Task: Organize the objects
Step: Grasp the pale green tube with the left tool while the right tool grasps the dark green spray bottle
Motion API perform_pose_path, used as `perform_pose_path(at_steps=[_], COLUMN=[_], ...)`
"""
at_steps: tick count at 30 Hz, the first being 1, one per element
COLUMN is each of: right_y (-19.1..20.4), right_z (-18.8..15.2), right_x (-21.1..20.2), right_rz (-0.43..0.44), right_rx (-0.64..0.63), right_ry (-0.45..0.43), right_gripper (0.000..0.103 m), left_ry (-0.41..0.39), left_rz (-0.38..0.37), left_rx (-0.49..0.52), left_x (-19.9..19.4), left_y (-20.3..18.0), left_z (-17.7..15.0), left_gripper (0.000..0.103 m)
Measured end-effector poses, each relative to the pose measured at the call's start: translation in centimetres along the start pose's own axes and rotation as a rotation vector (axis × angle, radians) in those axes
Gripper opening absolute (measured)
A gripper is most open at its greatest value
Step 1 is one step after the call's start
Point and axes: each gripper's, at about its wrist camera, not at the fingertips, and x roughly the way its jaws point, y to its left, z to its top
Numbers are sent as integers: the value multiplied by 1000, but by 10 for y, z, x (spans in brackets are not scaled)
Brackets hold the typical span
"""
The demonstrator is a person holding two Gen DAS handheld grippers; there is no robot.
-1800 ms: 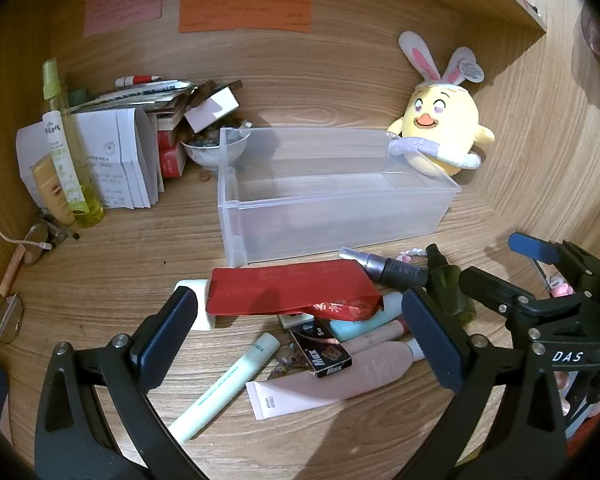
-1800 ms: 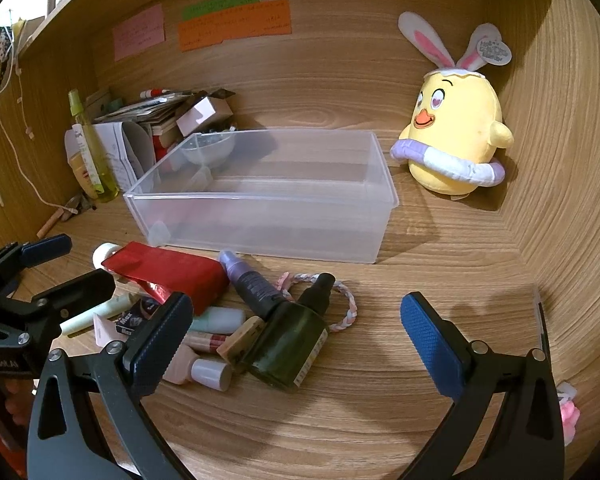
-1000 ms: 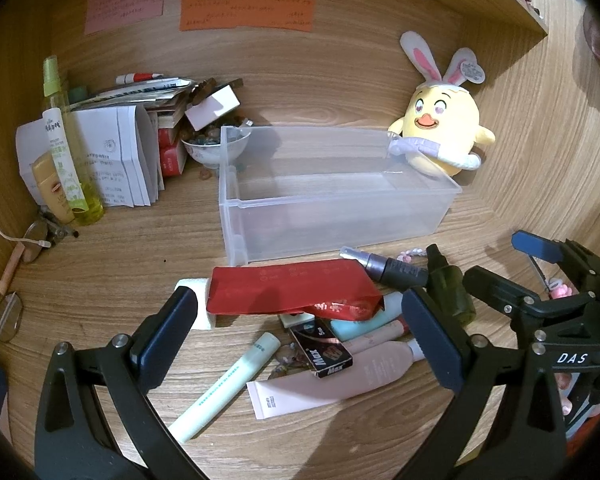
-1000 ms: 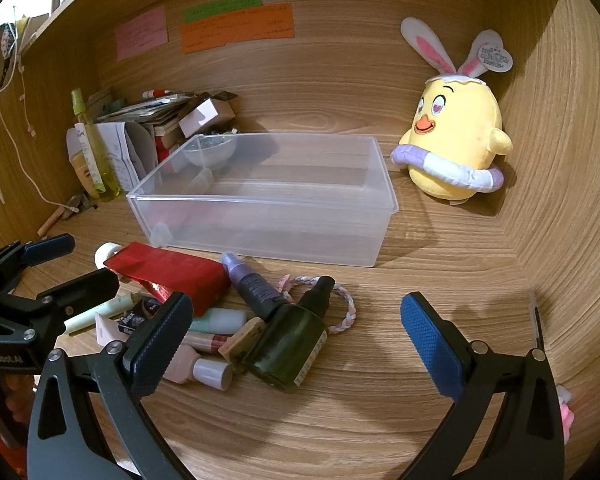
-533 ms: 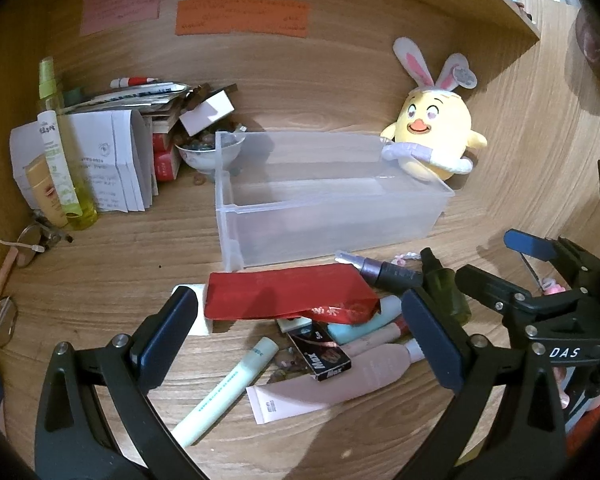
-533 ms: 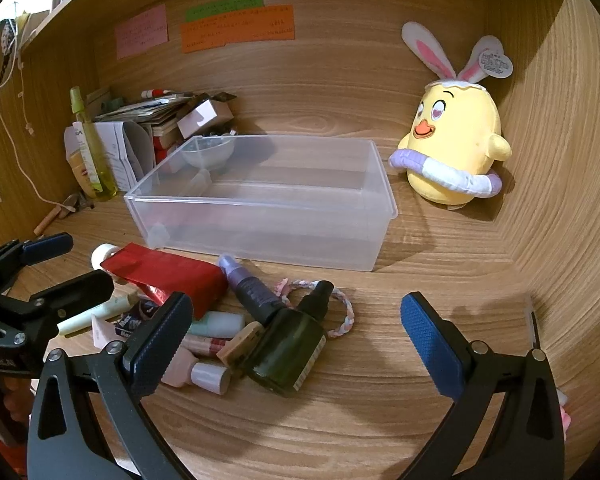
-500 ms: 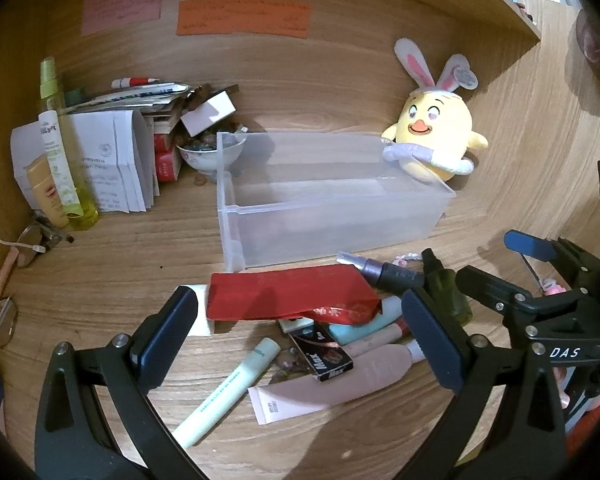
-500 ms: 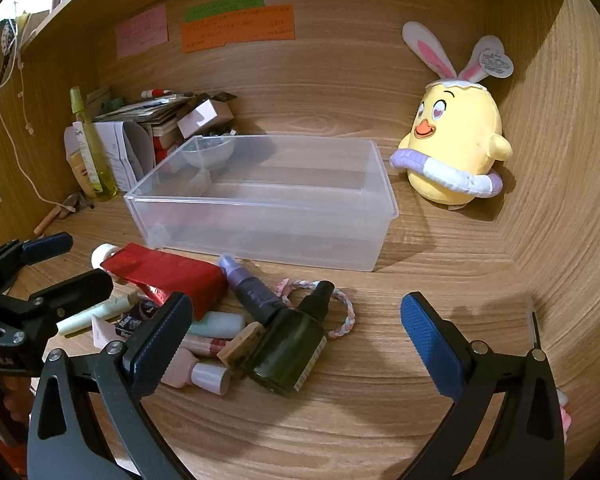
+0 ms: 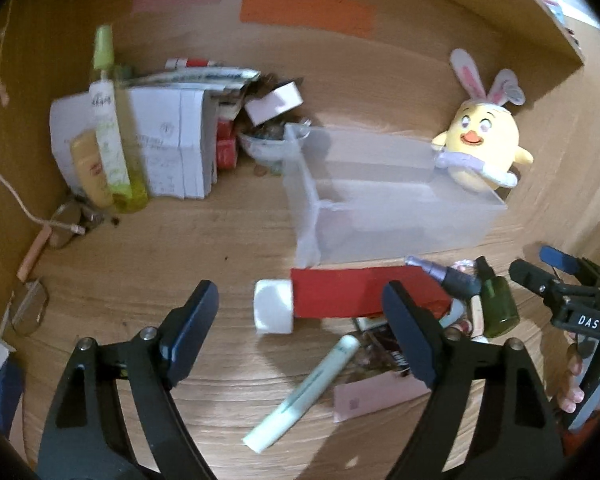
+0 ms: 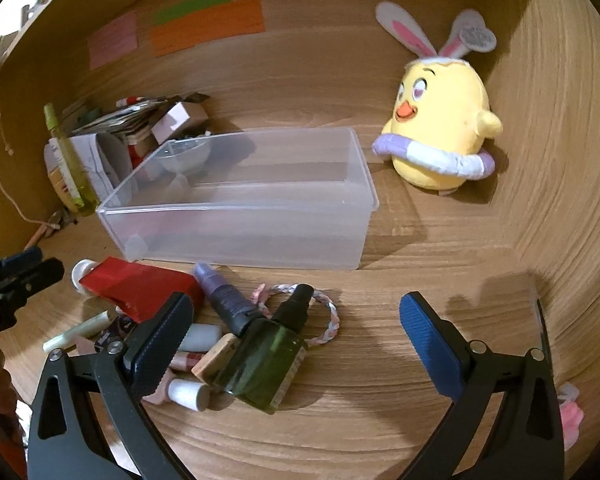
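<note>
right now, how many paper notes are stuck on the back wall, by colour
pink note: 1
green note: 1
orange note: 1
total: 3

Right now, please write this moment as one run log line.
left gripper: open, closing, above red tube | right gripper: open, empty | clear bin: empty
</note>
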Motion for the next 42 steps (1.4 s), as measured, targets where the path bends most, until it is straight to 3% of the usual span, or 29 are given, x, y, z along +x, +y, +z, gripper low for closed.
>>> perform_pose_path(at_steps=[5, 13, 19, 25, 34, 37, 42], right_y=[-5, -9, -7, -10, -15, -12, -12], right_z=[-3, -8, -10, -15, -18, -16, -17], right_x=[12, 32, 38, 37, 38, 41, 45], right_rz=[2, 16, 20, 32, 45, 36, 46], right_rx=[18, 41, 29, 40, 52, 31, 39], right_ry=[41, 109, 136, 163, 188, 194, 209], right_gripper=[88, 76, 64, 58, 49, 41, 38], left_ry=[57, 126, 158, 178, 184, 189, 191], left_rz=[-9, 21, 13, 9, 30, 22, -7], left_rx=[6, 64, 39, 5, 82, 137, 187], left_x=[8, 19, 24, 26, 29, 33, 34], left_y=[7, 0, 8, 17, 9, 0, -8], left_z=[-12, -33, -41, -44, -43, -41, -40], left_gripper=[85, 85, 84, 76, 54, 45, 17])
